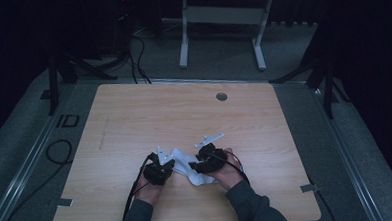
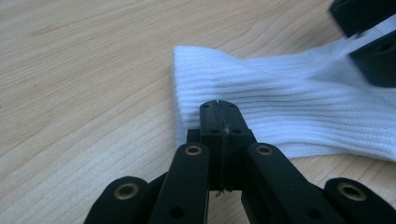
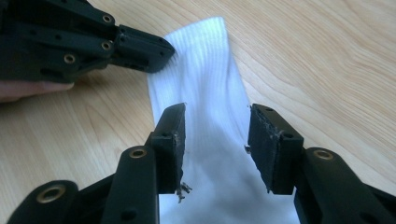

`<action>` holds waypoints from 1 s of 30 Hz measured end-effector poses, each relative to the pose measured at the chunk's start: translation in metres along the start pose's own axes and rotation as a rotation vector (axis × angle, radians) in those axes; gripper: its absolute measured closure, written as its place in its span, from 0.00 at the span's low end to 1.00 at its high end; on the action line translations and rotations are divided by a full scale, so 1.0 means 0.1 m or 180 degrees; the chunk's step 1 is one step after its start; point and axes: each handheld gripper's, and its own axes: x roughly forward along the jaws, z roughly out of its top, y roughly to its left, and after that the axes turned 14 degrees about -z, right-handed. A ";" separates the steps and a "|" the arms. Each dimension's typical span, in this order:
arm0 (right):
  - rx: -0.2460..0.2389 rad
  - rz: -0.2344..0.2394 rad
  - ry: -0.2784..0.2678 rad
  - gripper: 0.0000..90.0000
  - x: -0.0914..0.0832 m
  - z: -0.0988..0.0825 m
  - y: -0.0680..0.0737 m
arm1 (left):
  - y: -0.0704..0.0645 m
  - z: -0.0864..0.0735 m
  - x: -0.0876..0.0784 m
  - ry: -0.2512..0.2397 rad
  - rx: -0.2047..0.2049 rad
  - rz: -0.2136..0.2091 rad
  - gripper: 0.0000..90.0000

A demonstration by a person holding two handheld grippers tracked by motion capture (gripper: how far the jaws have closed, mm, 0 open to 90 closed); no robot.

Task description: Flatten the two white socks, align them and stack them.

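White sock [image 2: 289, 112], near table's [image 1: 134, 118] front edge: my left gripper [image 2: 219, 108] pinches its edge; right gripper [image 3: 215, 140] straddles it, jaws parted; toe hidden.

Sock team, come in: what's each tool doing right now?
Left tool shut on the white sock edge. Right tool open, sock between its jaws. Wooden table unobstructed.
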 end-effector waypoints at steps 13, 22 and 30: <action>-0.0016 -0.0339 -0.0025 0.66 -0.27 -0.24 -0.21 | -0.02 0.00 -0.01 0.0036 -0.0030 0.0019 1.00; 0.0223 -0.0542 -0.0083 0.72 -0.52 -0.47 -0.45 | -0.02 0.00 -0.02 0.0054 -0.0020 0.0028 1.00; 0.0446 -0.0660 -0.0007 0.81 -0.60 -0.64 -0.66 | -0.03 0.00 -0.02 0.0056 -0.0026 0.0032 1.00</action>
